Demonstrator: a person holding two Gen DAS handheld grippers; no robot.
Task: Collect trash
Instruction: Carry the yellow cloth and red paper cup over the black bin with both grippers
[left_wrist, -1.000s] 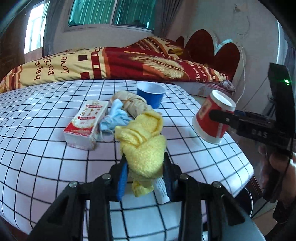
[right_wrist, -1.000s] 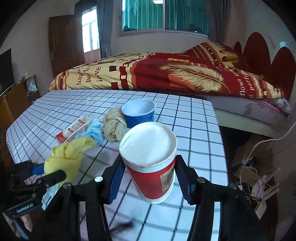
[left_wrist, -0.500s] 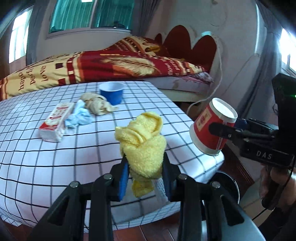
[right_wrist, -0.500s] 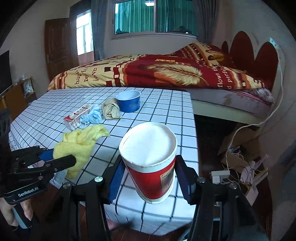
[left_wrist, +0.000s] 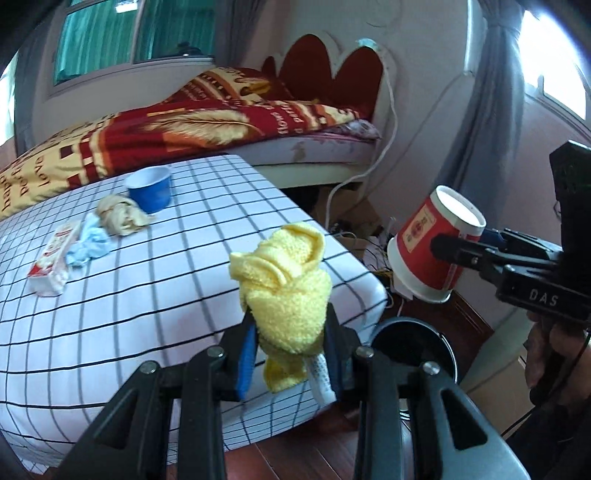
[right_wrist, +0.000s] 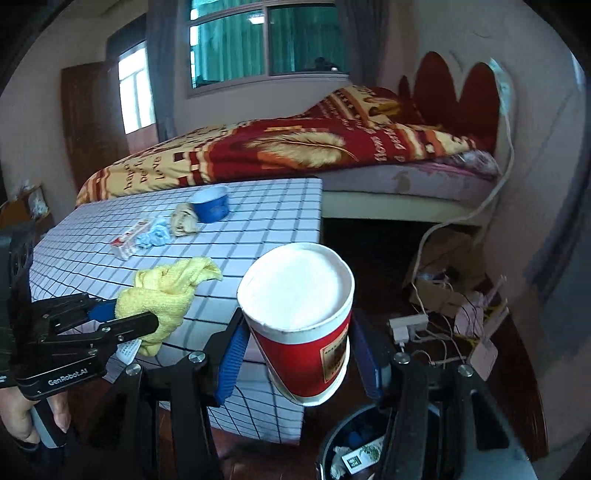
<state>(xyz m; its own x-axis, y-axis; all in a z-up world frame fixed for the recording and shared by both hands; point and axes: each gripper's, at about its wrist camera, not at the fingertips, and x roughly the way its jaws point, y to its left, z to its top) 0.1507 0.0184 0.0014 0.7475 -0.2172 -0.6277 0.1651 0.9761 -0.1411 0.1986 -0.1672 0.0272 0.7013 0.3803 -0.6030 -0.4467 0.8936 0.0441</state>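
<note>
My left gripper (left_wrist: 290, 350) is shut on a yellow cloth (left_wrist: 286, 280), held in the air past the table's near right corner; it also shows in the right wrist view (right_wrist: 162, 295). My right gripper (right_wrist: 295, 354) is shut on a red paper cup (right_wrist: 299, 321), also seen in the left wrist view (left_wrist: 432, 243), held above a black trash bin (right_wrist: 354, 443) on the floor. The bin (left_wrist: 410, 343) holds some trash. On the checked table (left_wrist: 184, 280) lie a blue cup (left_wrist: 149, 188), a tan wad (left_wrist: 120, 216), a light blue wad (left_wrist: 88, 247) and a red-and-white box (left_wrist: 51, 260).
A bed with a red and yellow blanket (left_wrist: 207, 125) stands behind the table. Cables and a power strip (right_wrist: 410, 325) lie on the floor to the right, with cardboard under the bed. The floor is dark wood.
Both grippers have pulled back from the table and swung right with their loads. The bin has come into view below them.
</note>
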